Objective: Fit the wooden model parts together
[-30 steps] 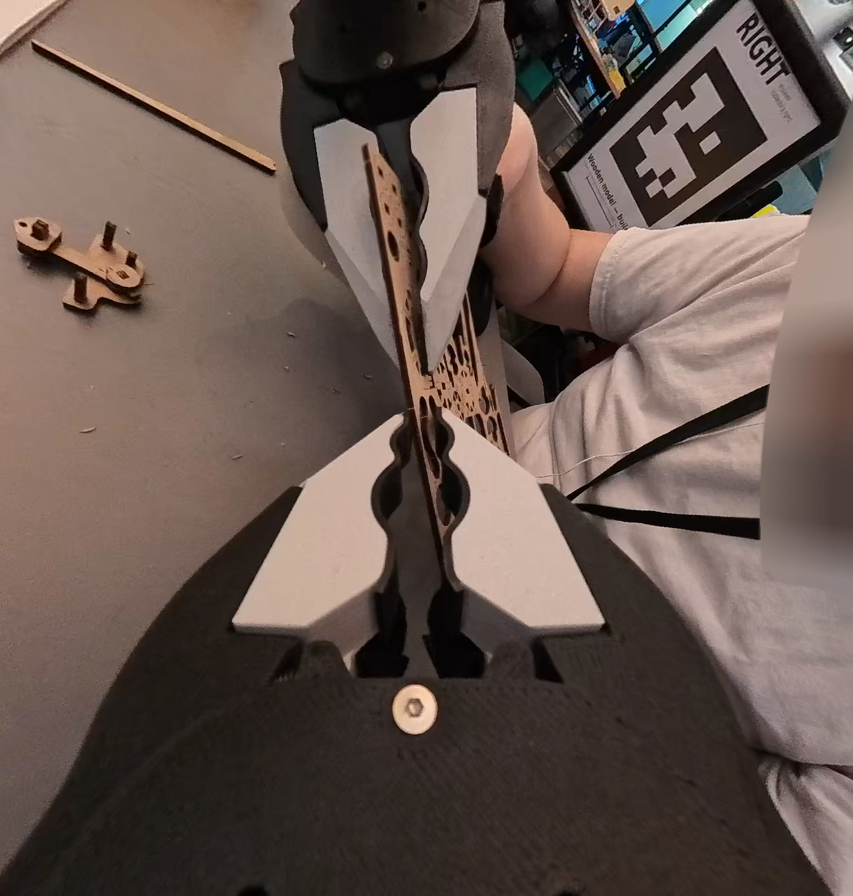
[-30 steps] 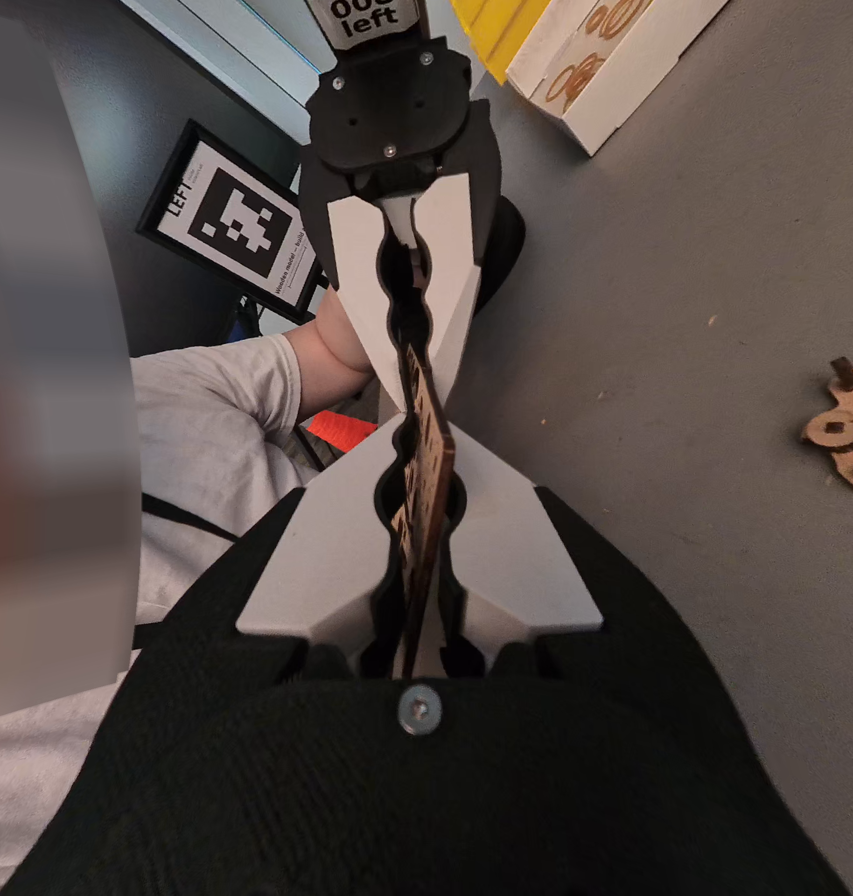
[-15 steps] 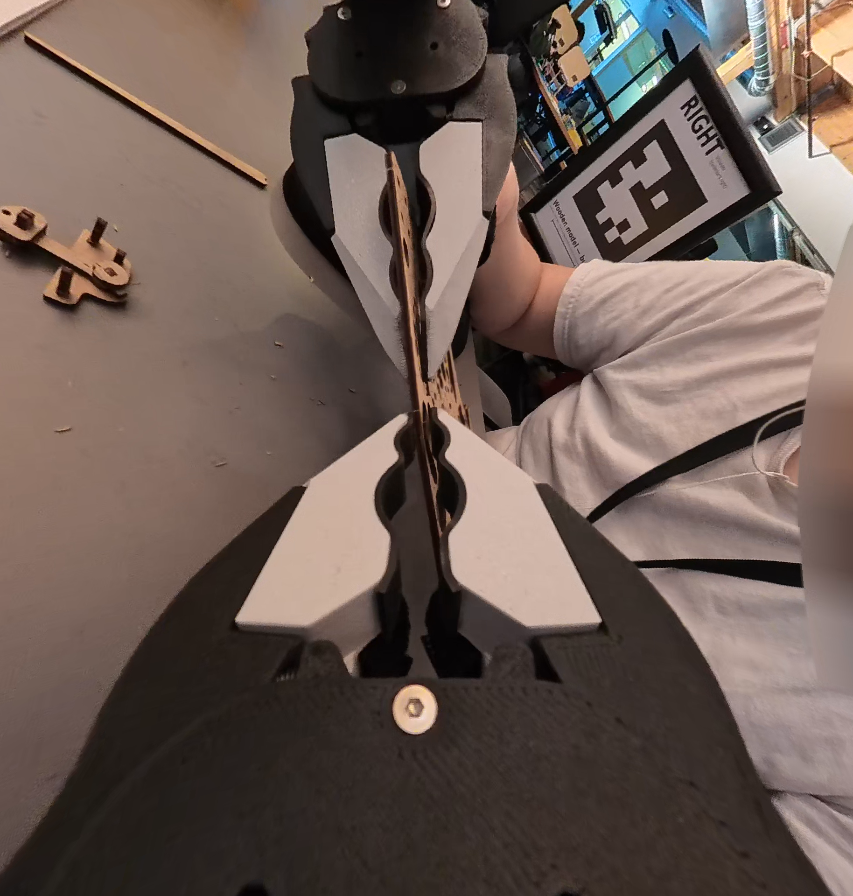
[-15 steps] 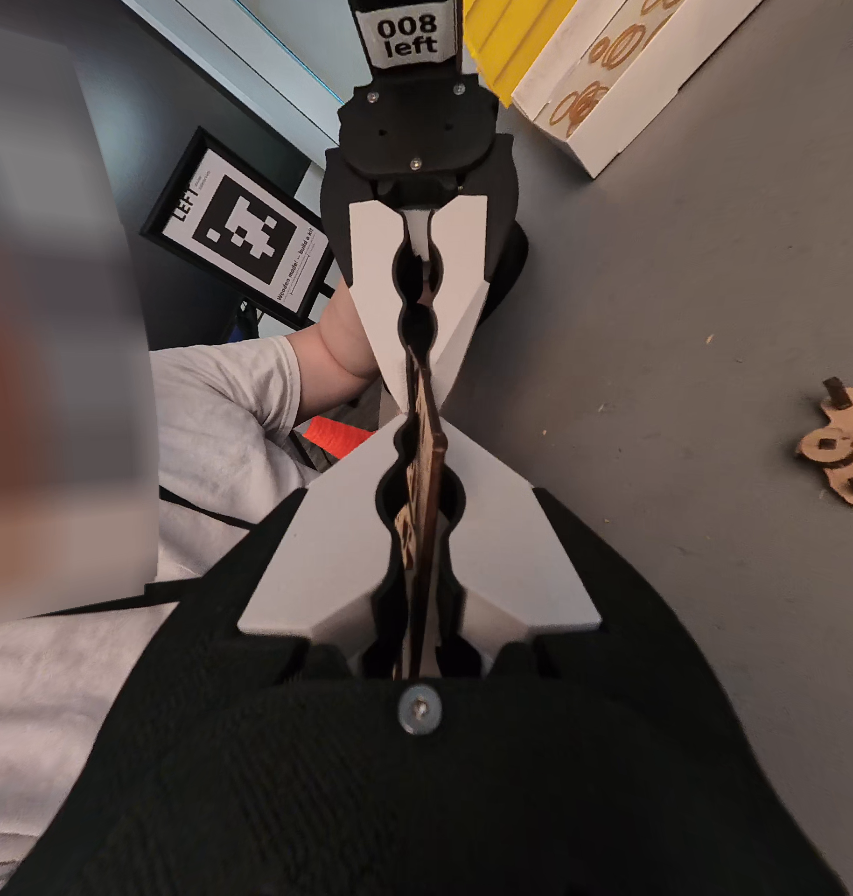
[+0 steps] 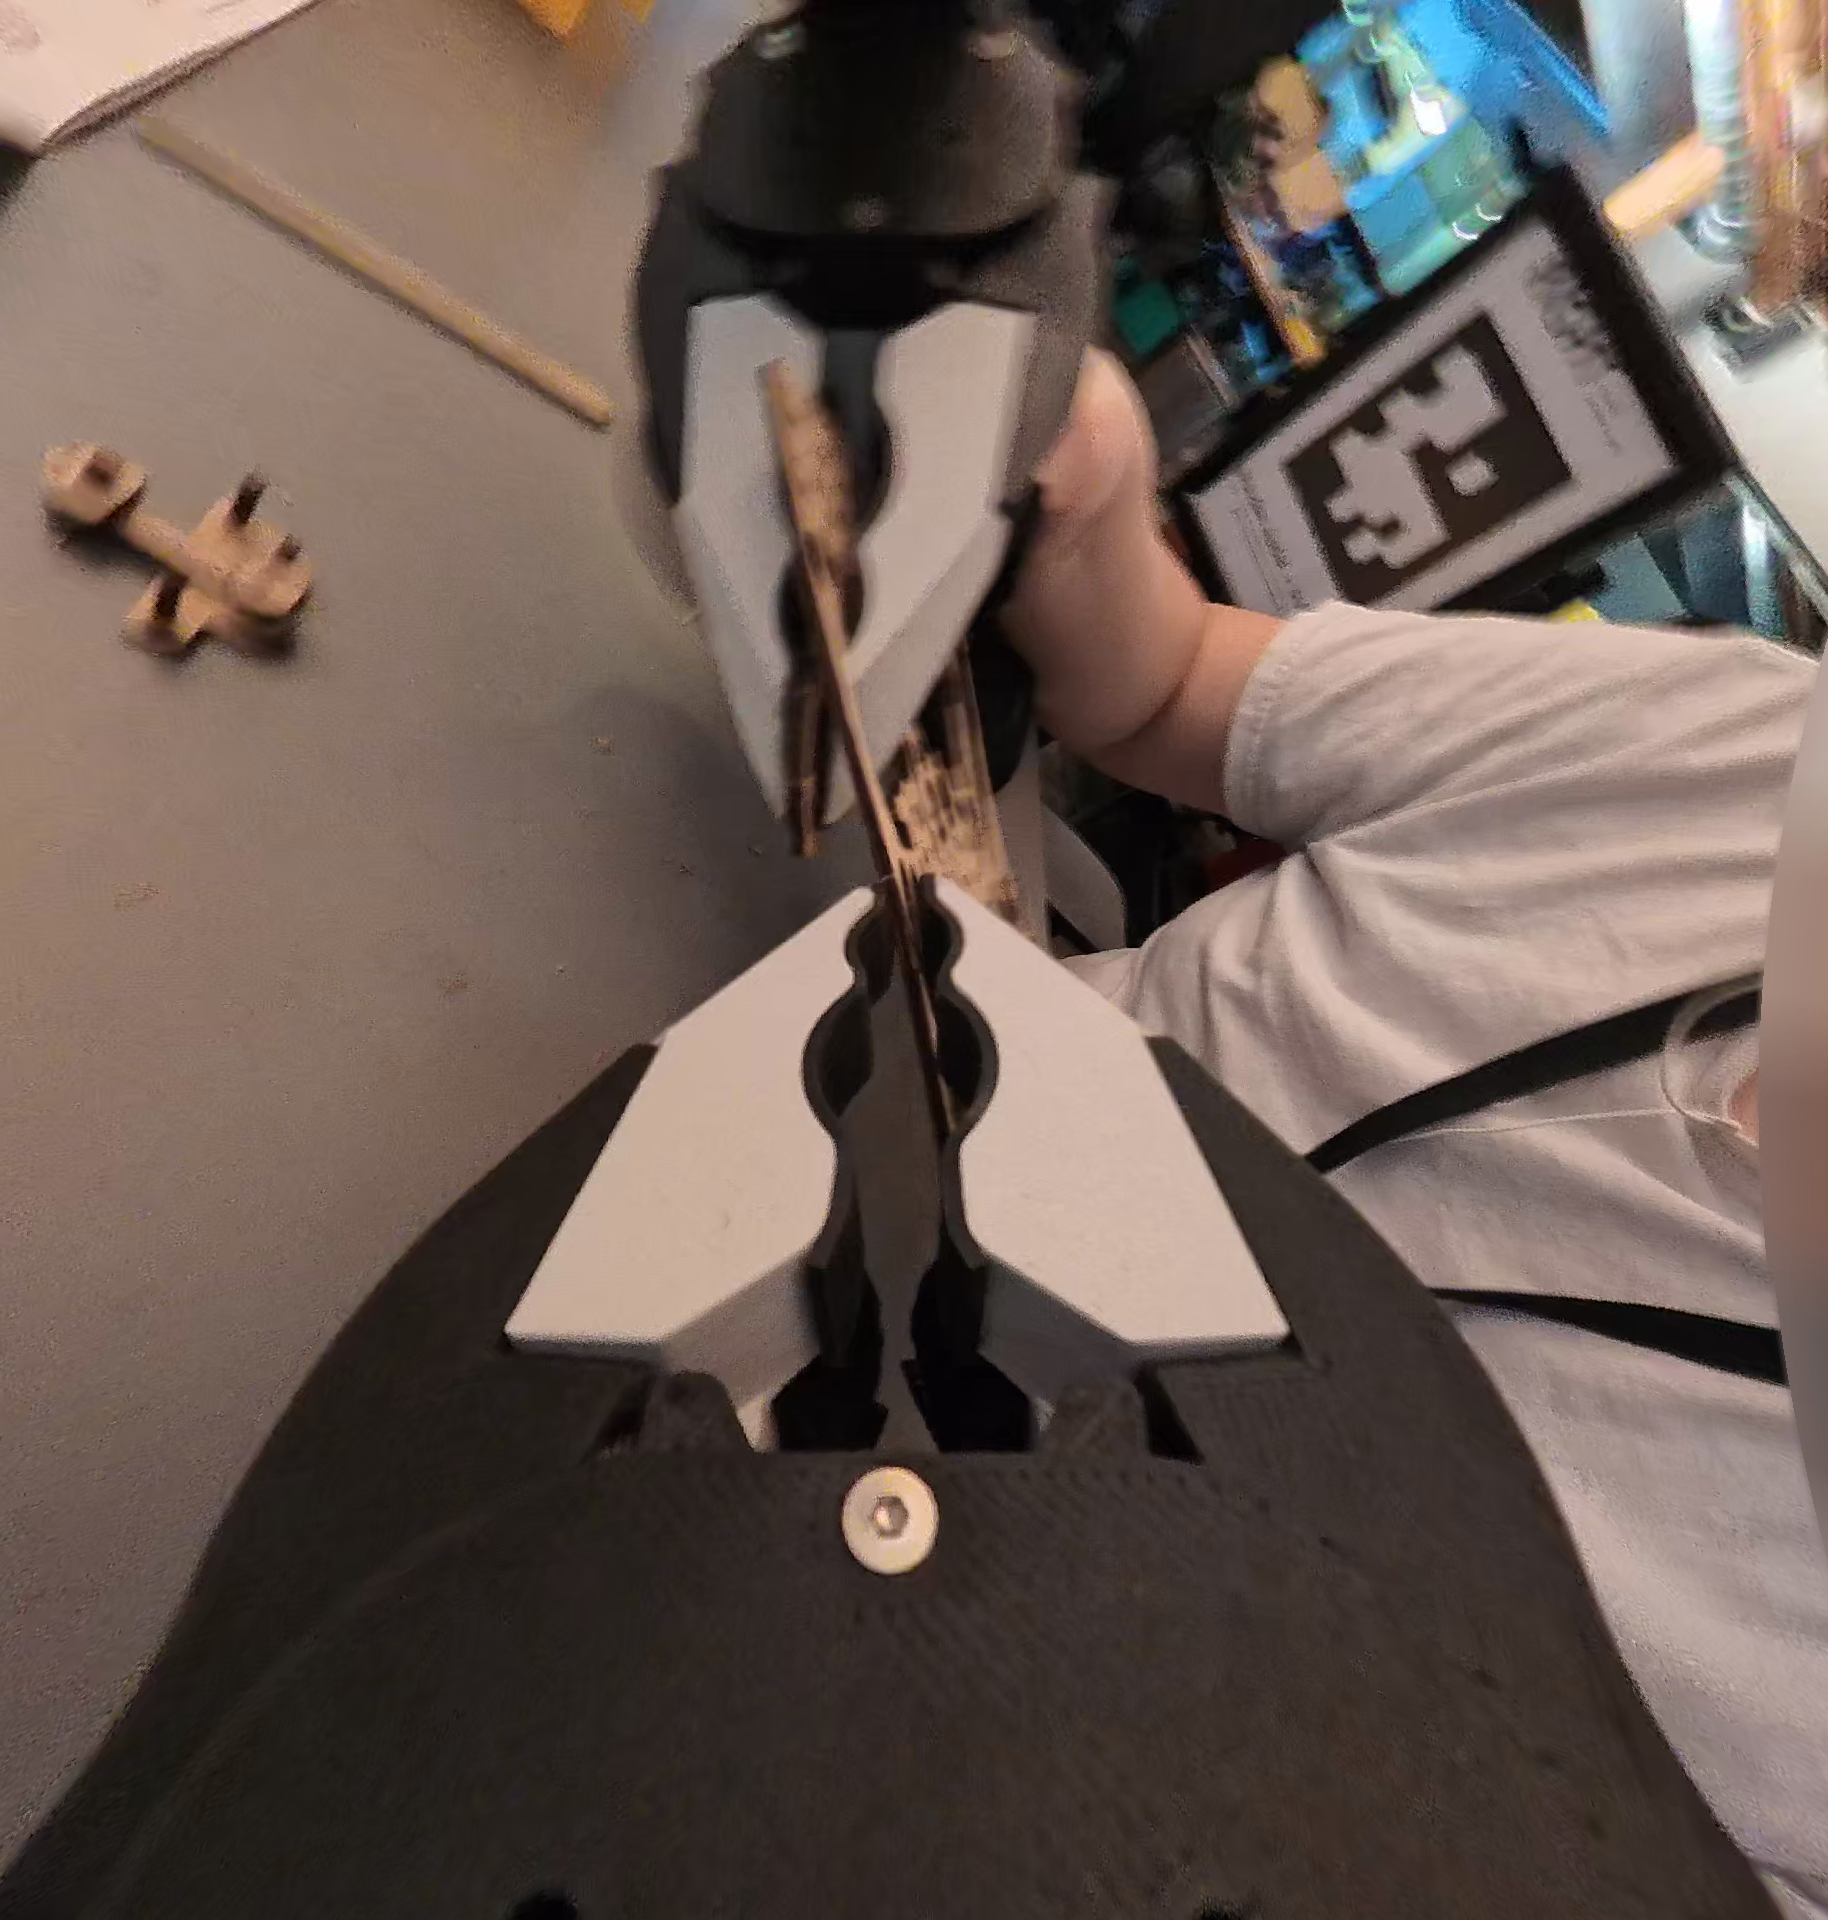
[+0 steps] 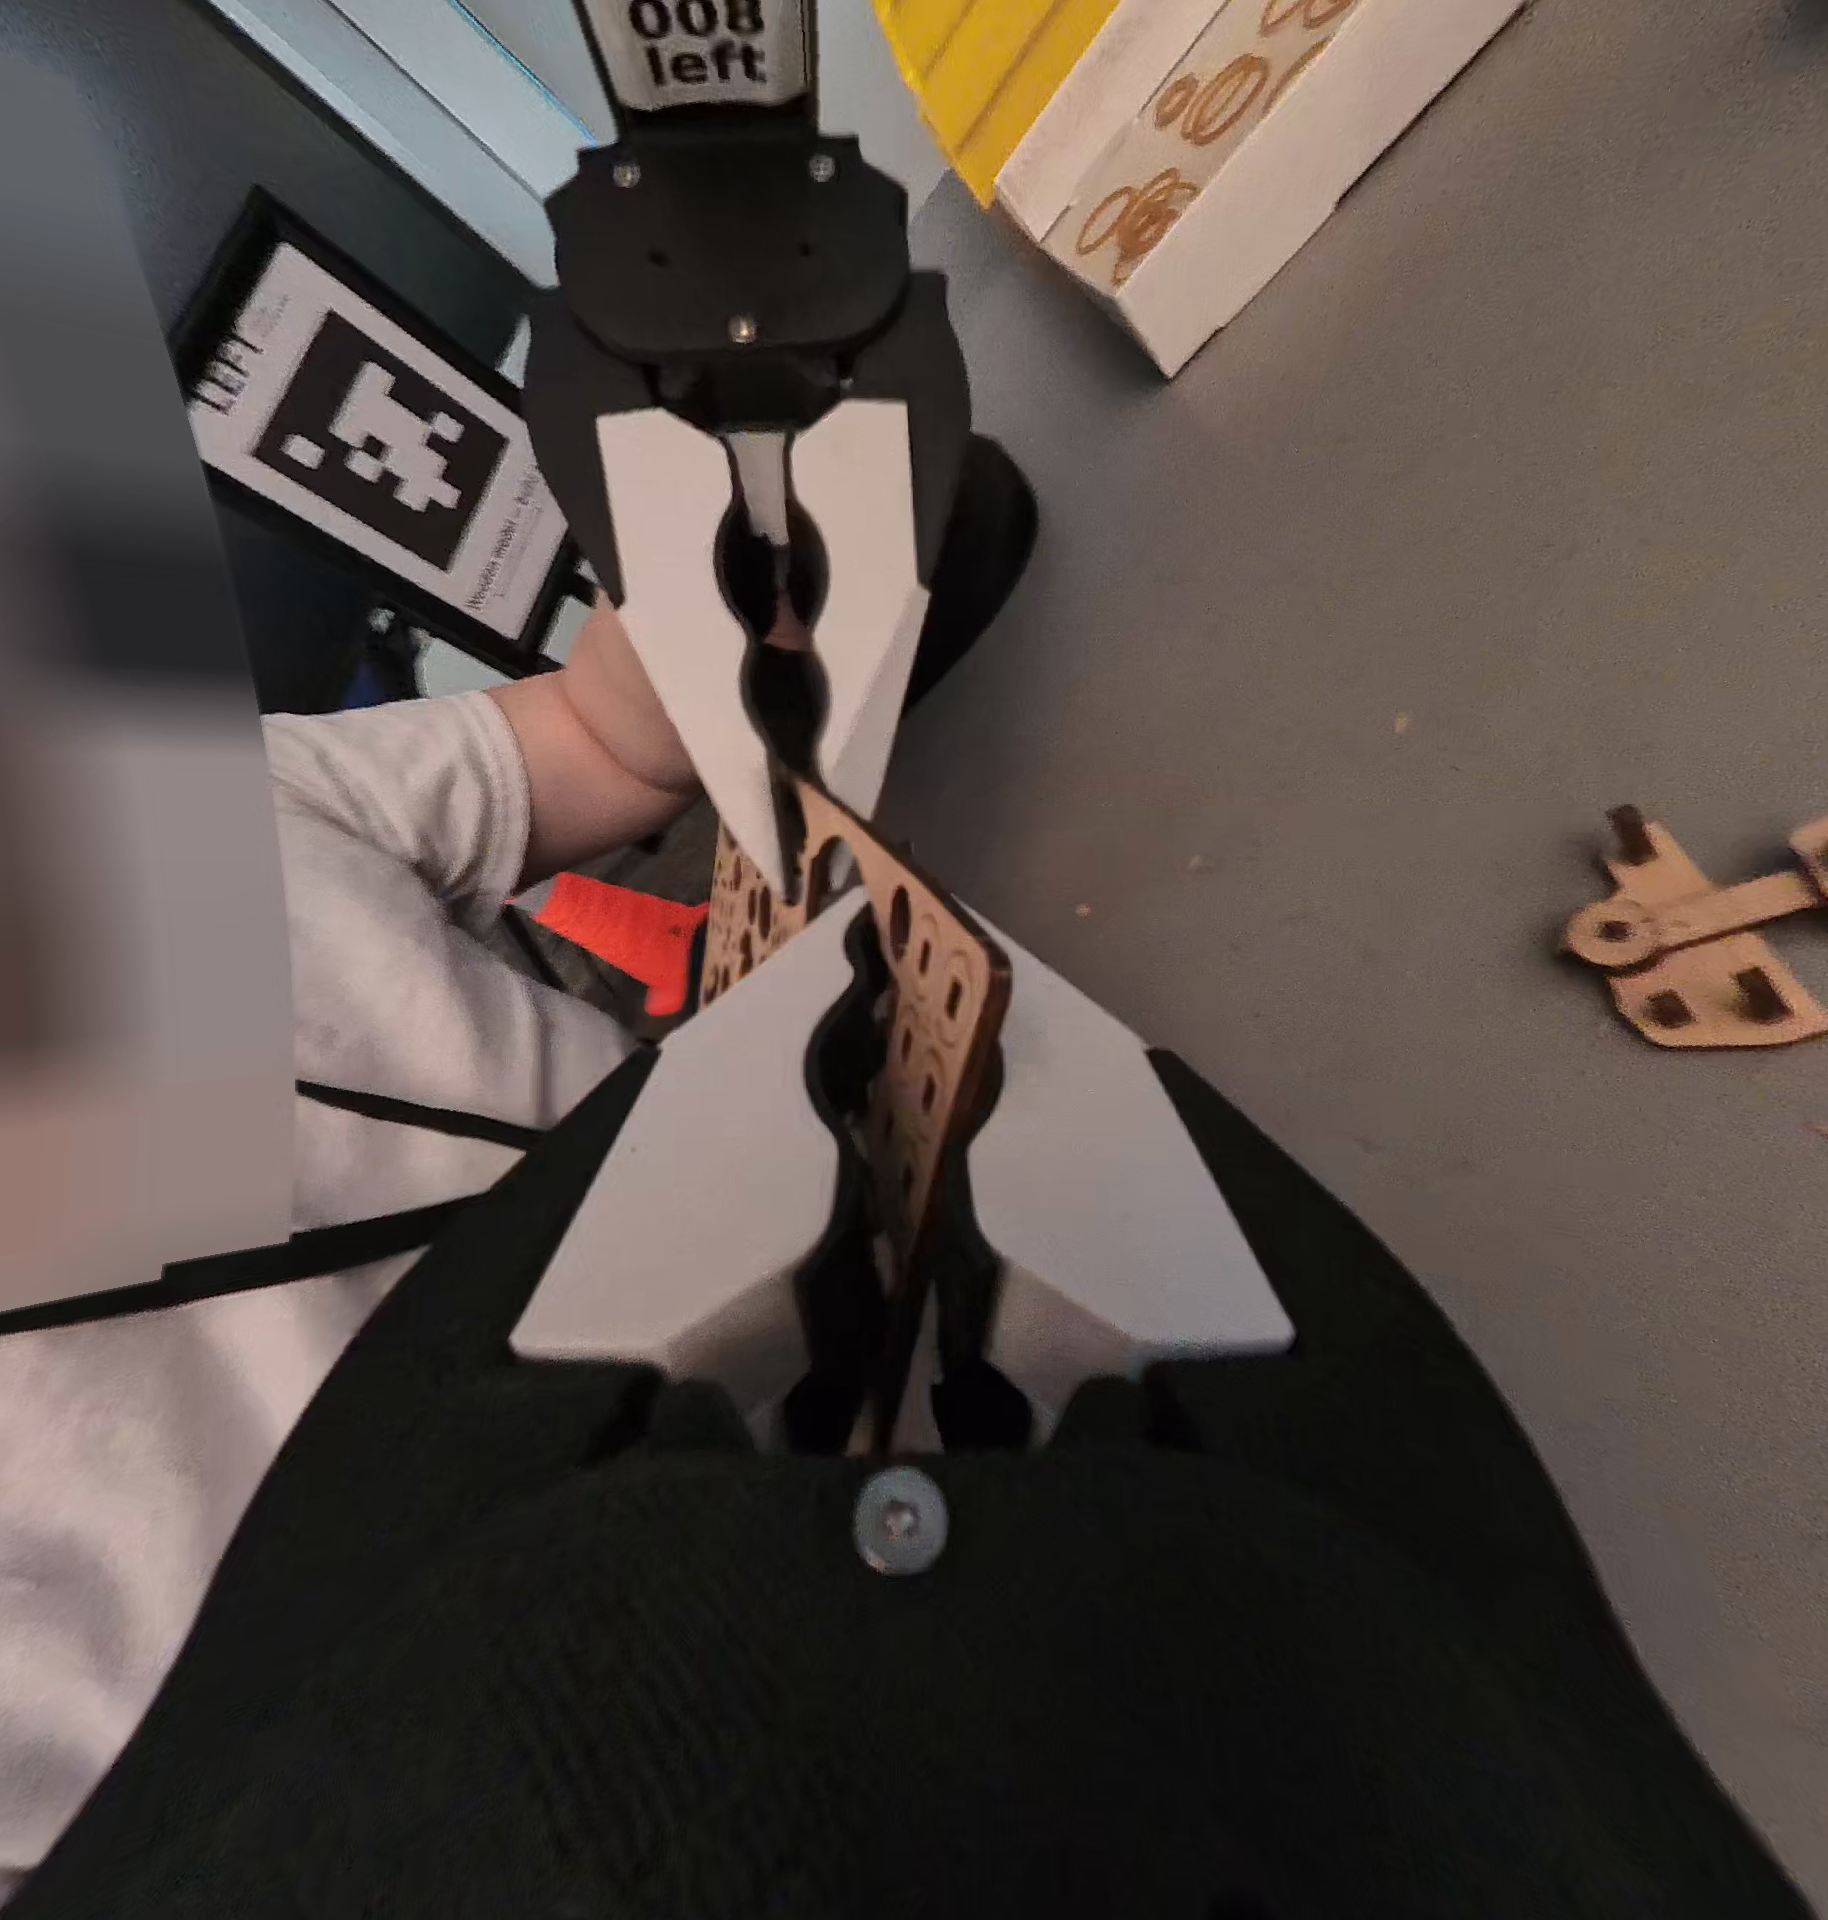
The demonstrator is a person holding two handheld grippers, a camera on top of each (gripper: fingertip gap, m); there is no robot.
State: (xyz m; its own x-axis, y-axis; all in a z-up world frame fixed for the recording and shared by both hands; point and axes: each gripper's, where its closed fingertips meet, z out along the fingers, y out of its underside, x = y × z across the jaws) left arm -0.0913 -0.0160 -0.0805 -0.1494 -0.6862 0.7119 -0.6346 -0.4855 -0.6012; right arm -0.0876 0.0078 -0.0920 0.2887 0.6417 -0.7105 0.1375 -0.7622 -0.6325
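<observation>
Both grippers face tip to tip over the surface [image 6: 1409,623]. Right gripper [image 6: 894,914] pinches the sheet [image 6: 936,997] edge-on along its jaws; left gripper [image 5: 905,899] pinches the far end — we judge both equally near.

It looked like a workshop or maker lab. The grey bench [image 5: 266,1039] carried laser-cut wooden pieces: a small assembled linkage [image 6: 1720,935], a thin wooden strip [image 5: 370,270] toward the far edge, and white boxes with cut-out ring shapes [image 6: 1201,156] beside something yellow [image 6: 972,73]. Framed black-and-white marker cards [image 5: 1429,457] [image 6: 370,447] stood at the bench's near edge. Beyond it, blurred shelving and colourful clutter [image 5: 1357,208] filled the background.
</observation>
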